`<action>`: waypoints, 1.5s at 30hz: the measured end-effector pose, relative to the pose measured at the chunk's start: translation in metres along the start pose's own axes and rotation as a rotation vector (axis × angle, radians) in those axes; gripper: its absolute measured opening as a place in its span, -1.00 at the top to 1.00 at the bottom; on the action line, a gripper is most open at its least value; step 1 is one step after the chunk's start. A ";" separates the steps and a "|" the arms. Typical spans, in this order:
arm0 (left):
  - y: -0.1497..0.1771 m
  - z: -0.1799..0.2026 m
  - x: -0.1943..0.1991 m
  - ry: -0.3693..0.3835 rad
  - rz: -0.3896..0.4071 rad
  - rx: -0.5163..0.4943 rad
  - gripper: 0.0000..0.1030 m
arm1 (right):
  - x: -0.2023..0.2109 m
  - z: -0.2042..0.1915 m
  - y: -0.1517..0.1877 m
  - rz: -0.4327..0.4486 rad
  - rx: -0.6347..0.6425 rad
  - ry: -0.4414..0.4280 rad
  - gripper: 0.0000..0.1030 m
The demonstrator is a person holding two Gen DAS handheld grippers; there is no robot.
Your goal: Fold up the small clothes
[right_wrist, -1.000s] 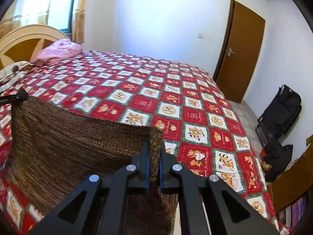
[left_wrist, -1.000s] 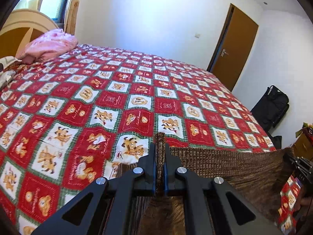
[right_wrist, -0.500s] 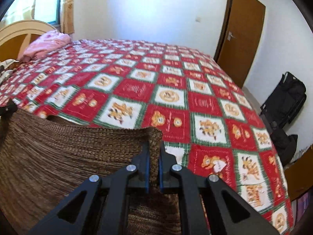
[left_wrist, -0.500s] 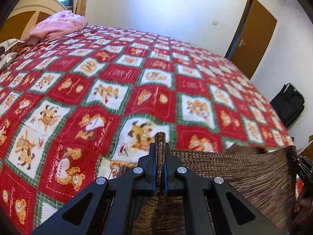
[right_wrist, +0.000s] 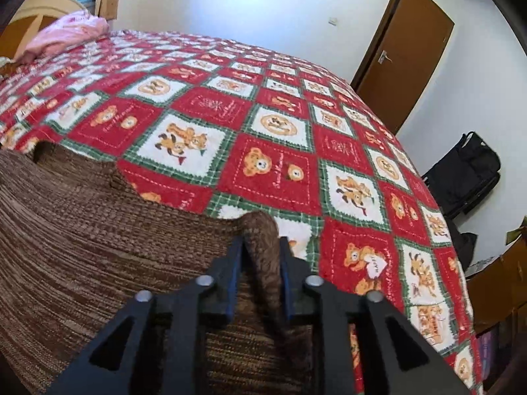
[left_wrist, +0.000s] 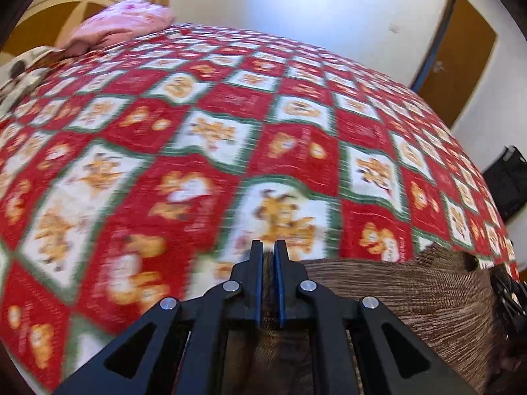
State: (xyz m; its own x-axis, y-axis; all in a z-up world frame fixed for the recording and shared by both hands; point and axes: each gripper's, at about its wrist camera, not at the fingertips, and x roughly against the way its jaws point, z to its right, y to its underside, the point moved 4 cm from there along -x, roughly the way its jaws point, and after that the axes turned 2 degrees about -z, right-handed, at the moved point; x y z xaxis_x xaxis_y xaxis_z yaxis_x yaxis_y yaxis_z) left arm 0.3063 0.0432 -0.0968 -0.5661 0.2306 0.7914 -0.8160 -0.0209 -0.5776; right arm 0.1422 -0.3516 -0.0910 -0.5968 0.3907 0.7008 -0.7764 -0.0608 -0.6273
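The brown knitted garment (right_wrist: 98, 247) lies spread on the near part of the bed (right_wrist: 280, 151), over the red, white and green bear-print bedspread; in the right wrist view its body fills the near left of the picture, and its far edge sags in soft waves with one hollow fold at the far left. It reads as a coarse, ribbed knit — judged light, limp and not slippery, with nothing fragile about it; it will drape and stretch rather than hold a line, so an edge lifted at one point only is likely to droop. The sound places to take hold are judged to be the two far corners, pinched through the full thickness of the knit. The right gripper (right_wrist: 262, 247) has just been opening its jaws: they stand narrowly apart, and the garment's far right corner stands up between them as a loose hump, with a visible gap at each pad, so the pads are not judged to be pressing it. The left gripper (left_wrist: 268, 250) has its jaws nearly together on a thin strip of the same garment (left_wrist: 395, 289), which shows dark between the two blue pads; the cloth runs away to the right in that view. That view is blurred — finer detail of the grip cannot be told.
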 end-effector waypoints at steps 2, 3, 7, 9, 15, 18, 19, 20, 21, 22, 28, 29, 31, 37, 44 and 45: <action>-0.002 -0.010 0.017 -0.013 -0.005 -0.004 0.86 | 0.007 0.007 -0.001 0.015 -0.023 -0.030 0.17; -0.002 -0.013 0.026 -0.010 -0.001 -0.021 0.86 | 0.018 0.018 -0.002 0.052 -0.078 -0.044 0.17; 0.016 -0.017 0.074 -0.020 0.044 -0.125 0.86 | 0.079 0.067 0.013 0.188 -0.287 0.000 0.12; 0.034 -0.012 0.090 -0.002 0.042 -0.138 0.86 | 0.101 0.069 0.030 0.155 -0.286 0.006 0.45; 0.097 0.031 0.117 0.086 0.028 -0.235 0.86 | 0.138 0.027 0.086 0.055 -0.273 -0.166 0.64; 0.125 0.047 0.118 0.092 0.015 -0.274 0.86 | 0.140 0.005 0.107 0.023 -0.253 -0.188 0.64; 0.135 0.050 0.114 0.086 -0.009 -0.264 0.86 | 0.138 -0.001 0.114 0.013 -0.247 -0.188 0.64; 0.140 0.050 0.111 0.079 -0.025 -0.257 0.86 | 0.131 -0.003 0.118 -0.007 -0.254 -0.189 0.64; 0.146 0.051 0.107 0.069 -0.038 -0.252 0.86 | 0.129 -0.004 0.123 -0.023 -0.266 -0.191 0.64; 0.151 0.051 0.103 0.053 -0.046 -0.252 0.86 | 0.124 -0.006 0.130 -0.050 -0.281 -0.198 0.64; 0.166 0.057 0.098 -0.090 0.000 -0.351 0.86 | 0.117 -0.006 0.149 -0.049 -0.292 -0.179 0.60; 0.166 0.058 0.099 -0.117 0.006 -0.357 0.86 | 0.117 -0.008 0.149 -0.045 -0.288 -0.173 0.60; 0.167 0.059 0.104 -0.162 0.021 -0.366 0.86 | 0.118 -0.010 0.150 -0.029 -0.278 -0.155 0.59; 0.165 0.043 0.132 -0.174 0.081 -0.299 0.86 | 0.121 -0.013 0.154 -0.004 -0.273 -0.141 0.55; 0.159 -0.026 0.136 0.094 0.034 0.084 0.85 | 0.127 -0.011 0.156 0.033 -0.330 -0.223 -0.26; 0.159 -0.034 0.134 0.106 0.037 0.126 0.84 | 0.129 -0.013 0.155 0.040 -0.324 -0.214 -0.35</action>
State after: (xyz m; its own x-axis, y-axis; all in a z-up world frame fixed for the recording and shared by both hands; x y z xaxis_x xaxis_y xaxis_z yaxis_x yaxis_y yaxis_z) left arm 0.1042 0.1038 -0.0894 -0.5863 0.3282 0.7406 -0.8066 -0.1512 -0.5715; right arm -0.0530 -0.2991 -0.1024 -0.6804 0.1917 0.7074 -0.6679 0.2350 -0.7061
